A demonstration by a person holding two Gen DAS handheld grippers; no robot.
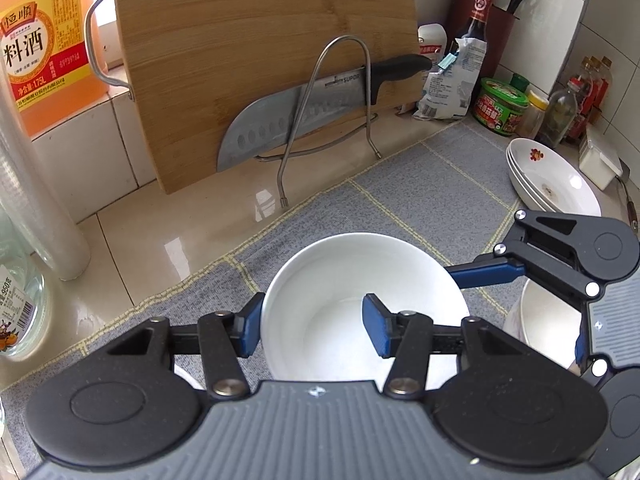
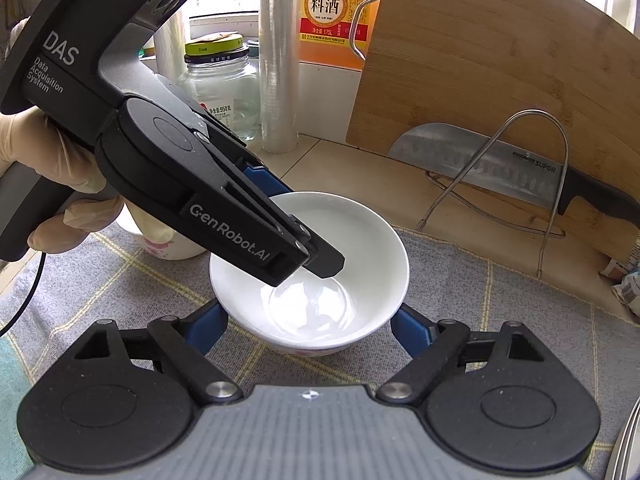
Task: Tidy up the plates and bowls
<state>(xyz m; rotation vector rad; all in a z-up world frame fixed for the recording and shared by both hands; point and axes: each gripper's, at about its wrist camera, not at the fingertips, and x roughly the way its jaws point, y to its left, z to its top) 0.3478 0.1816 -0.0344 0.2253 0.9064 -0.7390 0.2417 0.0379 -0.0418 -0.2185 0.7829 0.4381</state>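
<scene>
As seen along both sets of fingers, dead ahead and close: white bowl [image 1: 360, 280], upright over the grey mat [image 1: 420, 184] on the bench [image 1: 160, 232]. Pinched at its near wall by the left gripper [image 1: 314, 328], narrow, one pad outside the rim and one inside. Flanked low down by the right gripper [image 2: 308, 326], medium-wide, a blue pad against the outer wall on each side; looks like a second hold, coming in from the bowl's right. Round, so no long axis to line up with. Cannot tell whether resting on the mat or just lifted. Further bowl [image 1: 548, 328] just beside, under the right gripper, nearer to that hand; stacked plates [image 1: 552, 176] well beyond, also to the right. Probably next: release with the left, carry rightward with the right, keeping level.
</scene>
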